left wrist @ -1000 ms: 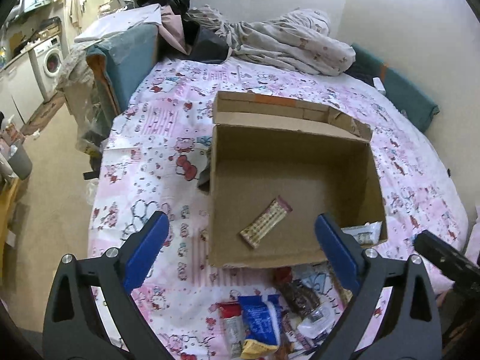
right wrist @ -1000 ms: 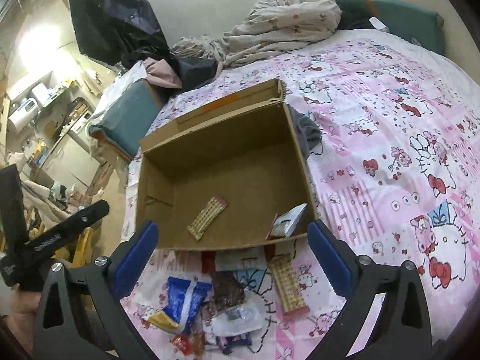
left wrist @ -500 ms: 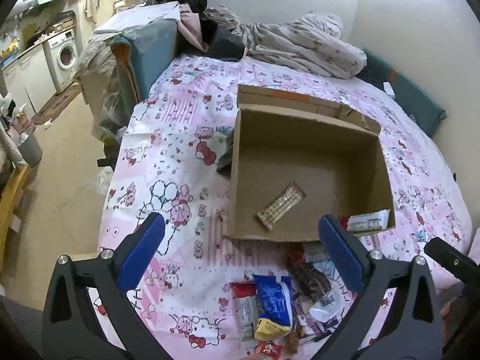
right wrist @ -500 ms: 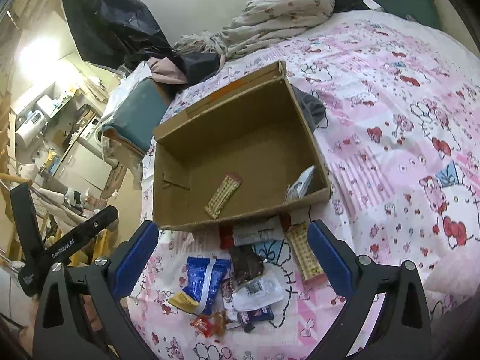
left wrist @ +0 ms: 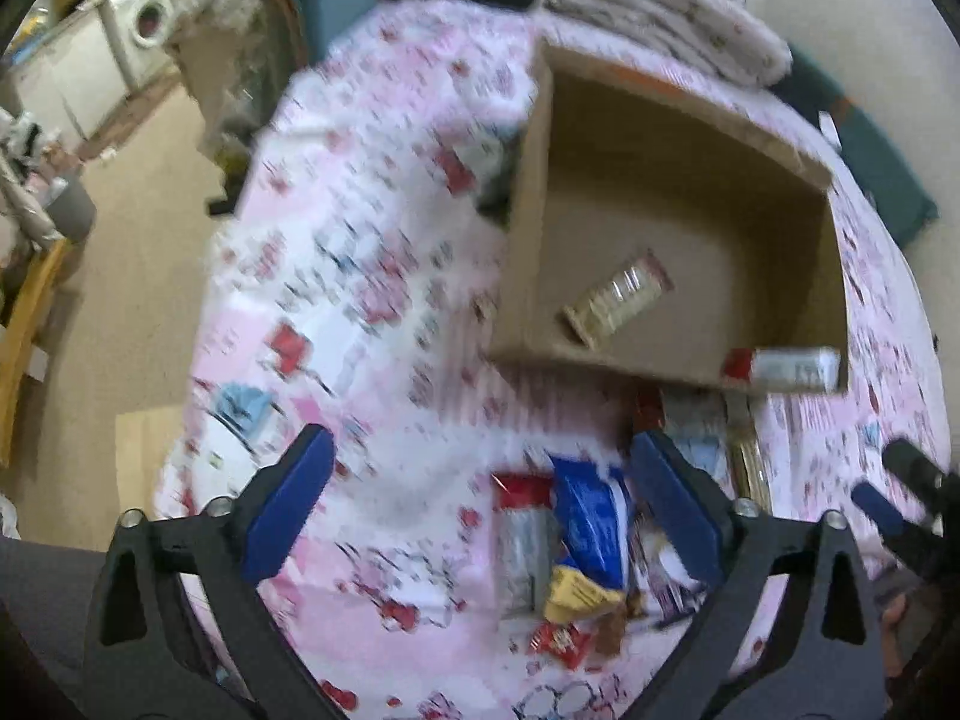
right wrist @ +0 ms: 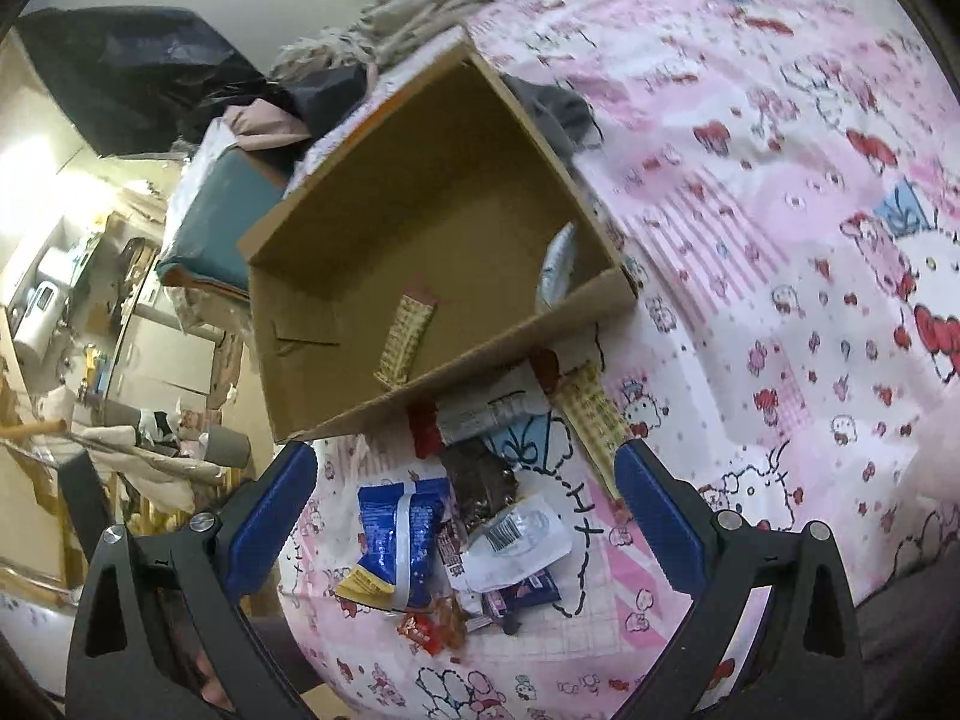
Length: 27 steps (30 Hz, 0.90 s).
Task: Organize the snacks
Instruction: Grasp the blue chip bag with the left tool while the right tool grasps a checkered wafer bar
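Pink cartoon-print bedsheet point(right wrist: 780, 192) fills both views, and since half a second ago both cameras have pulled back and tilted, so the cardboard box point(right wrist: 372, 180) now sits higher and more skewed in each view, with the left wrist view smeared by motion blur. The box stands open-topped on the sheet; inside it a tan wafer bar point(right wrist: 407, 336) lies flat on the floor and a white-and-red packet point(left wrist: 786, 367) leans in the near right corner, both placed as before. Just in front of the box's near wall lies the loose snack pile: a blue bag point(right wrist: 399, 531) with a yellow end, a clear wrapper with a barcode point(right wrist: 516, 534), a dark brown packet point(right wrist: 480, 474), a second tan wafer bar point(right wrist: 591, 414) and small red sweets point(right wrist: 420, 629). The left gripper point(left wrist: 480, 504) hangs spread wide and empty near the pile, and the right gripper point(right wrist: 465, 504) likewise gapes over it, gripping nothing.
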{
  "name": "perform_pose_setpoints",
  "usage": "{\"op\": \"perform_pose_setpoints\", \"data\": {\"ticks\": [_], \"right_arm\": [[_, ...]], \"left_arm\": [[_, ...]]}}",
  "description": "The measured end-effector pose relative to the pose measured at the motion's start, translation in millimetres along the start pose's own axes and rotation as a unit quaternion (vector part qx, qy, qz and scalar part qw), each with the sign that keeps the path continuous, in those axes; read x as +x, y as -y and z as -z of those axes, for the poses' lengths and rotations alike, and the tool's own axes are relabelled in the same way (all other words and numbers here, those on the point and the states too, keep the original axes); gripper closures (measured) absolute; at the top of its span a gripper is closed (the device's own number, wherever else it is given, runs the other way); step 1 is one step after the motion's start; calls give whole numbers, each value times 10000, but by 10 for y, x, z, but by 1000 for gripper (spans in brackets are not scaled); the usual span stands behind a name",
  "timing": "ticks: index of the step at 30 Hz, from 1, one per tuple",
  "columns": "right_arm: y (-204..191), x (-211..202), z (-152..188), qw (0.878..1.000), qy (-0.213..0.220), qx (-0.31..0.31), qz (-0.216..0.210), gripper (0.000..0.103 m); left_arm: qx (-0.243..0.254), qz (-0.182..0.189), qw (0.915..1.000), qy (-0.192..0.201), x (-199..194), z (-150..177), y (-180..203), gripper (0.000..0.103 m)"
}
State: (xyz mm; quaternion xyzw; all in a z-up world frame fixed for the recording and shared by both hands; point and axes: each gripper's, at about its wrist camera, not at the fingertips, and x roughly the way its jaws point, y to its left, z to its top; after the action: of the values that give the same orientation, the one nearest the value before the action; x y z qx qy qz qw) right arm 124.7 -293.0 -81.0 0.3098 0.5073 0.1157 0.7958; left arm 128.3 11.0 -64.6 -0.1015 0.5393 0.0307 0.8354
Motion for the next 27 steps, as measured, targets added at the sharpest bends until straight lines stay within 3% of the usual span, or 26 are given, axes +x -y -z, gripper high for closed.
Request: {"op": "perform_pose_setpoints", "data": {"ticks": [5,7,9,12,16,17,18,23,27], "right_arm": [[53,39,-32,9999,-34,125,99,1],[73,59,-34,9997,-85,190,121,1],[107,68,-31,9995,-135,273,91,1],[149,58,-30,9992,-131,353,101,1],[179,66,-41,9989,-132,443,97,1],[182,75,-46,9988,-150,455,104,1],[187,83,-51,9987,-164,465,100,1],[207,88,-53,9984,-197,514,107,1],[244,65,-56,9980,-190,589,102,1]], "left_arm": [[918,-32,9919,-879,449,308,413,12],[1052,-51,9886,-1075,599,423,509,24],[1115,32,9867,-1184,664,478,579,25],[1288,-27,9846,-1183,705,529,651,27],[1293,-7,9828,-1319,776,559,673,44],[1312,13,9830,-1283,764,557,677,50],[1332,47,9831,-1258,748,554,687,65],[1253,228,9828,-1337,618,550,665,77],[907,641,9856,-1276,318,440,544,78]]}}
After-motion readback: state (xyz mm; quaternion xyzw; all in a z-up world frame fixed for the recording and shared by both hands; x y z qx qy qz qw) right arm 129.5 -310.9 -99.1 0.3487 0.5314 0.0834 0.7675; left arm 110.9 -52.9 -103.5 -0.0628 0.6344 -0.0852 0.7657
